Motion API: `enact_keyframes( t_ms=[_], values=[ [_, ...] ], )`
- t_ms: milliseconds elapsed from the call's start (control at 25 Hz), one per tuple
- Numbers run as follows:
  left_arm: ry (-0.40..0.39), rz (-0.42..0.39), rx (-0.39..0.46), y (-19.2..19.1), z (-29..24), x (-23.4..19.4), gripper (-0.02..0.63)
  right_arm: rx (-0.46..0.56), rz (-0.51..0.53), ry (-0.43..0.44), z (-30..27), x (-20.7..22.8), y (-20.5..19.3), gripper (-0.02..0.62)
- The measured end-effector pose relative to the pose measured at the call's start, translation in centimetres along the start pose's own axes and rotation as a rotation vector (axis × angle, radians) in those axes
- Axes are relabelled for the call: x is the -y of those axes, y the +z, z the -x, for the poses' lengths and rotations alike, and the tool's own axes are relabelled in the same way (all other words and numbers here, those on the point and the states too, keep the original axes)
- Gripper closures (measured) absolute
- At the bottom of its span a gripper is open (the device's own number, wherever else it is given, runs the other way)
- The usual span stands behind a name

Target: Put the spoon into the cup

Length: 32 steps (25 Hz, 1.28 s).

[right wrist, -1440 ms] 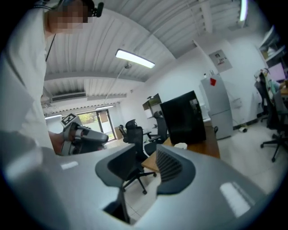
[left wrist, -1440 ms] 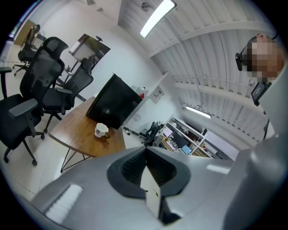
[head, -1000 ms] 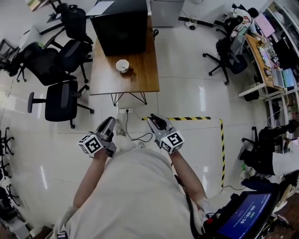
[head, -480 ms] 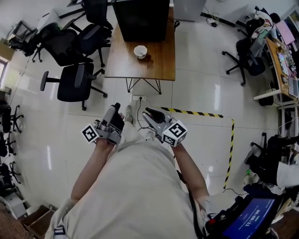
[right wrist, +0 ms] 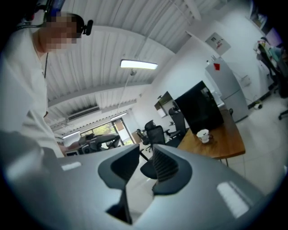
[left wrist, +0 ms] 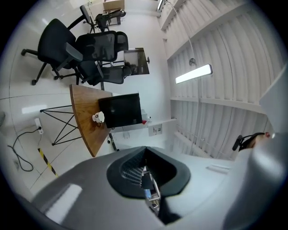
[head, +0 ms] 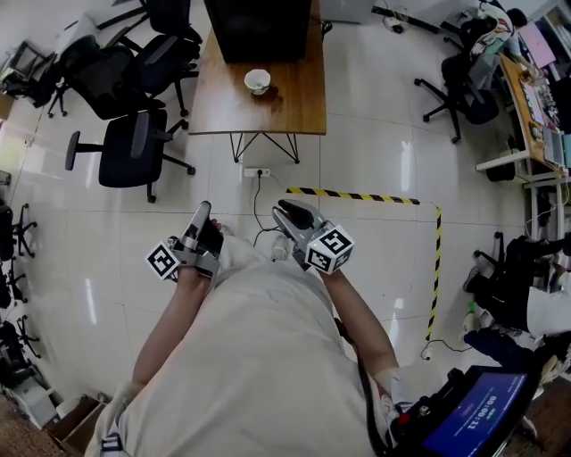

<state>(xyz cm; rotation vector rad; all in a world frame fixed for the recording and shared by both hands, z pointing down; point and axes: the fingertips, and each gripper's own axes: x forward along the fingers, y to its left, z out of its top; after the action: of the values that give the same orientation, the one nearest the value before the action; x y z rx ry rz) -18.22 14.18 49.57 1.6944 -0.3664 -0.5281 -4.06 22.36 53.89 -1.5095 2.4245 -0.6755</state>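
Standing well back from wooden table [head: 285, 112]; white cup [head: 257, 81] sits upright on it, near the black box [head: 259, 27]. Spoon not made out in any view, too small/far. L gripper [left wrist: 145, 152] jaws just snapped together, nothing btwn. R gripper [right wrist: 146, 152] jaws a narrow gap apart, empty. Judgement: spoon prob. light, stiff, smooth, thin; pinch mid-handle, firmly, or it'll swivel. Cup looks ceramic, so lower spoon in gently.

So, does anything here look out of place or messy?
Only a white power strip, its cable trailing loose across the floor before the wooden table. The cup stands upright there, nothing spilled.
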Motion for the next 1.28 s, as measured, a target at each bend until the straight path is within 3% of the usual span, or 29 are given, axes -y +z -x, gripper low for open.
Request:
enact_keyframes(
  t_ms=[160, 240, 440, 600, 760, 960, 1280],
  values=[
    [-0.010, 0.046, -0.004, 2.4, -0.6, -0.9, 0.600, -0.032, -0.045, -0.340, -0.2, 3.9, -2.0, 0.512],
    [-0.014, 0.043, -0.013, 3.6, -1.3, -0.5, 0.600, -0.057, -0.080, -0.412, -0.7, 5.1, -2.4, 0.512],
    [0.025, -0.066, -0.128, 3.1, -0.4, -0.7, 0.600, -0.036, -0.075, -0.440, -1.0, 4.4, -1.9, 0.517],
    [0.054, -0.117, -0.153, 5.3, -0.5, -1.5, 0.600, 0.009, -0.082, -0.453, -2.3, 4.4, -0.7, 0.518],
    [0.053, -0.095, -0.176, 7.3, -0.5, -1.8, 0.601, 0.013, -0.102, -0.430, -4.3, 3.5, -0.6, 0.546],
    [0.068, -0.122, -0.196, 9.0, -1.0, -2.5, 0.601, 0.017, -0.128, -0.411, -5.7, 3.9, 0.1, 0.548],
    [0.070, -0.049, -0.165, 11.0, -2.3, -3.9, 0.601, 0.046, -0.210, -0.391, -7.0, 5.7, 1.8, 0.551]
  ],
)
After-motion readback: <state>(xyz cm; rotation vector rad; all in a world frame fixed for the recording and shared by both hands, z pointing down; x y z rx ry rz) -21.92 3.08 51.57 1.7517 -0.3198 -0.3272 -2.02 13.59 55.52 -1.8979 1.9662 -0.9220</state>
